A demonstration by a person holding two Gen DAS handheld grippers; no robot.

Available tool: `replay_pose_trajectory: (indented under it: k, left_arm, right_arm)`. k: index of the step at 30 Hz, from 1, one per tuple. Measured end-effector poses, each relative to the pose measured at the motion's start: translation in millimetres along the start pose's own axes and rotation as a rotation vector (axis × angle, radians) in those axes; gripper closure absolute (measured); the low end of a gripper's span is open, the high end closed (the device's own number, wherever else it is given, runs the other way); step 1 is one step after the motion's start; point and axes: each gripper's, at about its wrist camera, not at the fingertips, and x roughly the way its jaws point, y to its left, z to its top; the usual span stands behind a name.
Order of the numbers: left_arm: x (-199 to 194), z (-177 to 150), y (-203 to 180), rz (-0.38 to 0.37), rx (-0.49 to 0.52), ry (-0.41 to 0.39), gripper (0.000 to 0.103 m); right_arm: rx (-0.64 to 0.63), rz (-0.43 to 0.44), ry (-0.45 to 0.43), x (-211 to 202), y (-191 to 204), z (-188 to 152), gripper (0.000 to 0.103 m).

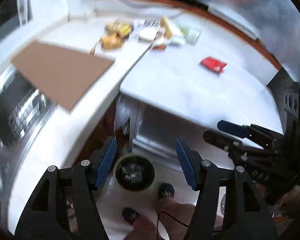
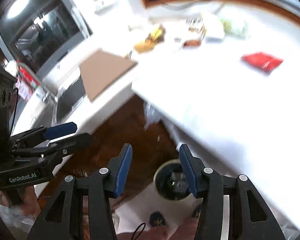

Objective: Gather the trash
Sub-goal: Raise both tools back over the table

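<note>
A red wrapper lies alone on the white table. Down on the floor stands a round bin with a pale rim and dark contents. My left gripper hangs high above the bin, open, nothing between its blue pads. My right gripper is level with it and just to its right, also open with nothing in it. Both views are blurred by motion.
A brown cardboard sheet lies on the white counter beside a metal sink. Several packets and food items are piled at the back. A person's slippered feet stand by the bin.
</note>
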Motion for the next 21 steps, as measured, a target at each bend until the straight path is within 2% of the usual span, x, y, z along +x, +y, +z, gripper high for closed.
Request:
replay_pose_trajectory:
  k: [5, 9, 15, 21]
  left_arm:
    - [-16.9, 46.1, -24.0, 0.006, 0.040, -0.073, 0.040]
    - [-0.8, 85.2, -40.6, 0.005, 0.027, -0.085, 0.040]
    - [40.4, 137.2, -64.7, 0.017, 0.023, -0.073, 0.040]
    - [102.0, 177.3, -69.7, 0.024, -0.016, -0.036, 0.040]
  right_arm:
    - [0.065, -0.057, -0.091, -42.9, -31.7, 44.7, 0.053]
    - [0.160, -0.122, -0.137, -54.3, -83.8, 78.3, 0.053]
    - [0.297, -0.164, -0.136, -37.0, -169.4, 111.0, 0.053]
    - [0.407, -0.183, -0.083, 13.8, -237.5, 127.7, 0.053]
